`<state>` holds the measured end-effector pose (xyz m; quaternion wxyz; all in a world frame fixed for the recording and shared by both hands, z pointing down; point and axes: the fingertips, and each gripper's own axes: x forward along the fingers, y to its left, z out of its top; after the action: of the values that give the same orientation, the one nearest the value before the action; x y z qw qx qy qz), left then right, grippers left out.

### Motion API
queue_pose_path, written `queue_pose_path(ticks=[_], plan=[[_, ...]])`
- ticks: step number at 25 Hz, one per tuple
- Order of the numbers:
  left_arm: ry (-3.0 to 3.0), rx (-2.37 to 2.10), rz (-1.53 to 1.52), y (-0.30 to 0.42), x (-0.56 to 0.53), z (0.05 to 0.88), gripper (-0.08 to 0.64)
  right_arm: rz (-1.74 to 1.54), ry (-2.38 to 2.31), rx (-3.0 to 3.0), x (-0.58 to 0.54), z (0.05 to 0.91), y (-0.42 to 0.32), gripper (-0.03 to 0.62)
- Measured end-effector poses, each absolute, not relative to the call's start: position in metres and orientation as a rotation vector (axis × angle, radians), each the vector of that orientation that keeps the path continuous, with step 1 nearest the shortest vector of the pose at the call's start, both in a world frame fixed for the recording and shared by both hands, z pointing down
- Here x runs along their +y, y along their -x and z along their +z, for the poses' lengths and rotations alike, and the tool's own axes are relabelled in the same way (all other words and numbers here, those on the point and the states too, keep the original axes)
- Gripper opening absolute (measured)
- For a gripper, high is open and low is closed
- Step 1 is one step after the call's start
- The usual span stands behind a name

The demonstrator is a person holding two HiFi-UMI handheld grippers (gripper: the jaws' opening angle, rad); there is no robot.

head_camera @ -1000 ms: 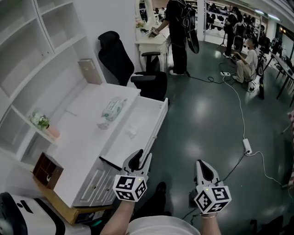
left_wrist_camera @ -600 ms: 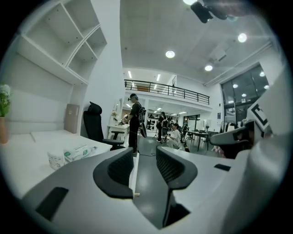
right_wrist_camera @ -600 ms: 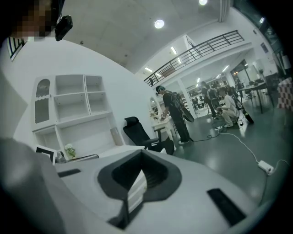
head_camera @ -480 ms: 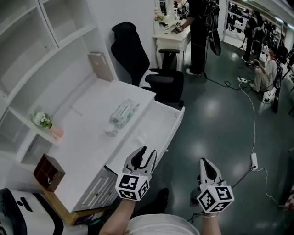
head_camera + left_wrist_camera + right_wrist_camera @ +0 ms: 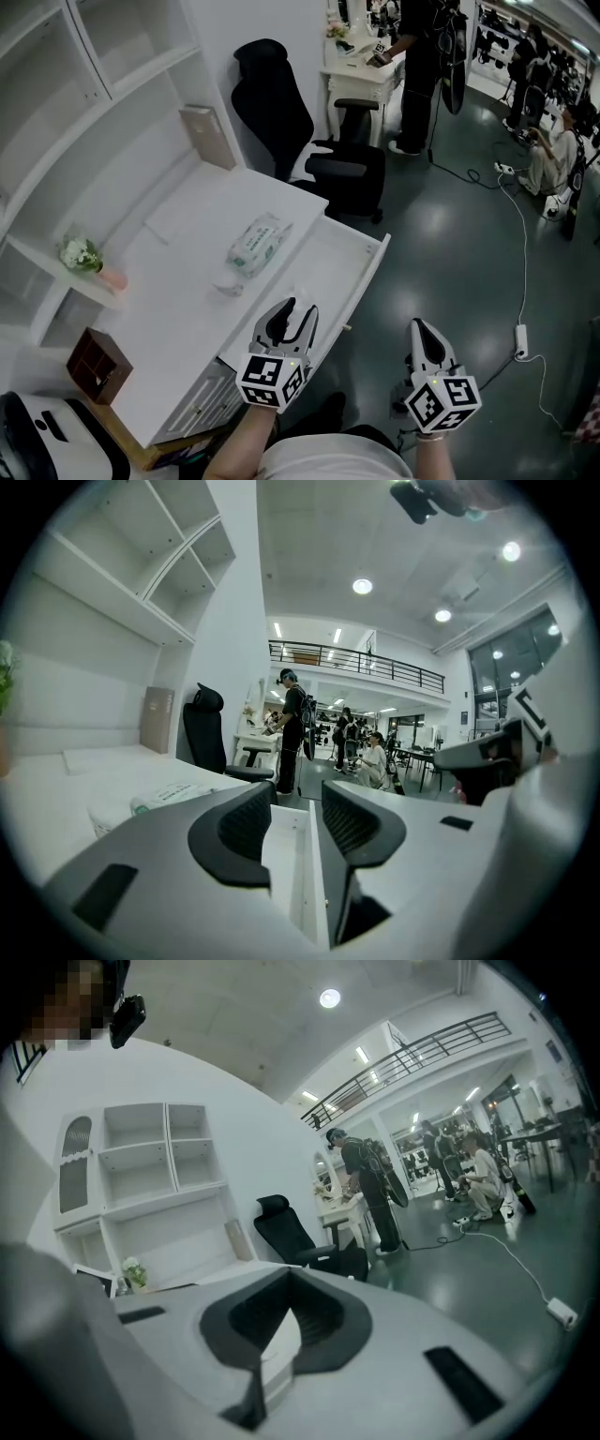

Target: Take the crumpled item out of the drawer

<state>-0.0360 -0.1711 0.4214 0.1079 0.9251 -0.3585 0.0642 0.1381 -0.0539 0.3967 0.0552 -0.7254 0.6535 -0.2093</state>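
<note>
The white desk drawer [image 5: 330, 262] stands pulled out, with its front panel toward the dark floor. A small white crumpled item [image 5: 299, 296] lies on the drawer floor, just past the tips of my left gripper [image 5: 289, 315]. That gripper hovers over the near end of the drawer. Its jaws are opening and hold nothing; in the left gripper view [image 5: 295, 819] only the drawer [image 5: 286, 855] shows through the gap. My right gripper [image 5: 420, 328] hangs over the floor, right of the drawer. Its tips are together and empty in the right gripper view [image 5: 289, 1281].
A pack of wipes [image 5: 258, 242] and a small clear scrap [image 5: 228, 289] lie on the desk top [image 5: 187, 281]. A black office chair [image 5: 314, 150] stands past the desk's far end. Shelves [image 5: 84, 255] rise on the left. A cable and power strip [image 5: 521, 341] lie on the floor.
The desk and drawer have come closer in the head view. My left gripper now reaches over the drawer's near end with its jaws a little wider. The right gripper has kept its place.
</note>
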Motion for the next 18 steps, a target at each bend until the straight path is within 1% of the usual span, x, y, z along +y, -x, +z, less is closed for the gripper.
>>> queue_pose_path(ticks=[9, 18], plan=[[-2.620, -1.141, 0.217, 0.057, -0.199, 0.445, 0.169, -0.650, 2.156, 2.056, -0.087, 0.397, -0.128, 0.002], [-2.548, -1.275, 0.249, 0.060, -0.223, 0.460, 0.175, -0.645, 2.084, 2.154, -0.130, 0.393, -0.137, 0.002]])
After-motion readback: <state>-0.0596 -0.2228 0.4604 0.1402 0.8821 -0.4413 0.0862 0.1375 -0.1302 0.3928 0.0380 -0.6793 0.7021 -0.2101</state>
